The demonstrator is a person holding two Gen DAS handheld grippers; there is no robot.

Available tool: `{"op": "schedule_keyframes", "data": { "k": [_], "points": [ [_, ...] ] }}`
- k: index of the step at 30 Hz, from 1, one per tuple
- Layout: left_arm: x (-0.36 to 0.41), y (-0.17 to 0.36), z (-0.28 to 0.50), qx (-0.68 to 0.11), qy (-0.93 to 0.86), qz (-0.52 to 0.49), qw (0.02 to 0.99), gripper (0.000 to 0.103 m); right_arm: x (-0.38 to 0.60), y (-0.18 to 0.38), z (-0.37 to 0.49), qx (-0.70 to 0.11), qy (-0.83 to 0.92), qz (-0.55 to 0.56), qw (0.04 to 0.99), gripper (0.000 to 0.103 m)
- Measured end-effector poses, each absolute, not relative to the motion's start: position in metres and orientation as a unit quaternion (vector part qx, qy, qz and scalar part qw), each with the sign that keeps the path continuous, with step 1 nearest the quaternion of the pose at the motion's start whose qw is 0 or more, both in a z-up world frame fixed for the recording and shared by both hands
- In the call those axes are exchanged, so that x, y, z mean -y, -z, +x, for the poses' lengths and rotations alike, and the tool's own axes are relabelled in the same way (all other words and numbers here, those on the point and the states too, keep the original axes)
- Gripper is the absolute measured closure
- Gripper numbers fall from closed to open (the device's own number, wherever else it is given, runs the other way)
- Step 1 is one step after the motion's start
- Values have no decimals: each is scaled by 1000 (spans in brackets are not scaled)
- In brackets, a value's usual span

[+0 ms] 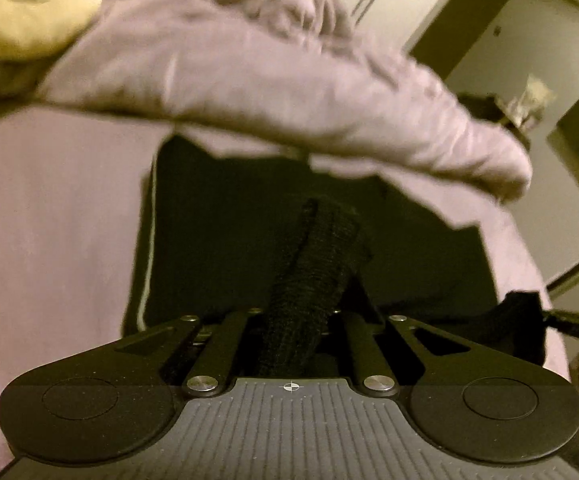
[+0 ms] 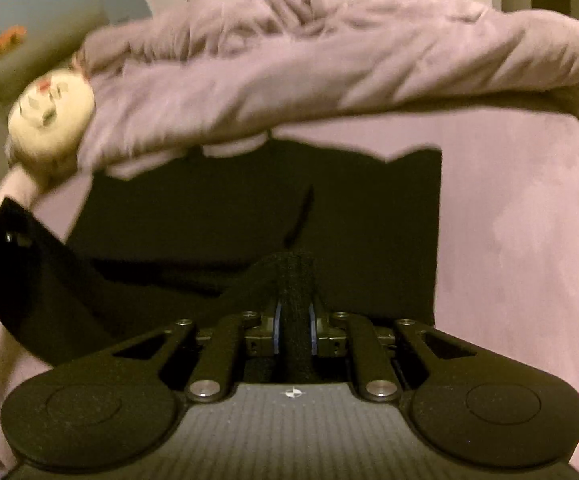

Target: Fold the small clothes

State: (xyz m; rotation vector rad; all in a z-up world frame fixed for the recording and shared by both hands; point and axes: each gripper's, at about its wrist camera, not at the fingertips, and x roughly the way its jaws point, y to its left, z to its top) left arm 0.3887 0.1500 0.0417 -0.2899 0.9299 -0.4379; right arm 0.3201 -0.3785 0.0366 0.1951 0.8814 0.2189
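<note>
Left wrist view: my left tongs (image 1: 313, 280) are pinching a bunched fold of the black garment (image 1: 249, 232), w/ the knit fabric rising up between the fingers. The rest of the garment lies flat on the pink sheet (image 1: 49, 240), a thin pale stripe (image 1: 147, 256) running down its left edge. A rumpled pink blanket (image 1: 249, 68) is heaped just beyond it, w/ a cream plush toy (image 1: 29, 8) at top left. At far right I can see another lifted bit of black cloth, but what holds it is too dark to tell.

Right wrist view: my right tongs (image 2: 294, 312) are pressed together on another fold of the same garment (image 2: 369, 220), fabric squeezed between the blue pads (image 2: 312, 330). A stretch of black cloth runs off to the left, raised off the bed. The blanket (image 2: 329, 64) arcs across the top, toy (image 2: 49, 120) at its left end, sheet (image 2: 529, 240) to the right.
</note>
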Motion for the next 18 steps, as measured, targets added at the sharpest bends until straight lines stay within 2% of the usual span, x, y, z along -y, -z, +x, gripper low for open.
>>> {"op": "schedule_keyframes", "data": {
  "k": [5,9,13,18],
  "points": [
    [-163,-68,415,-387,195,-156,888,95,385,-54,351,-378,-84,111,915,91],
    [-170,-58,449,-365,163,-157,903,94,389,-53,381,-347,-36,110,931,91],
    [-161,-16,476,-397,129,-125,900,87,390,-23,421,-361,2,108,926,89],
    [-144,36,492,-459,119,-100,875,81,385,29,451,-427,27,79,900,81]
  ]
}}
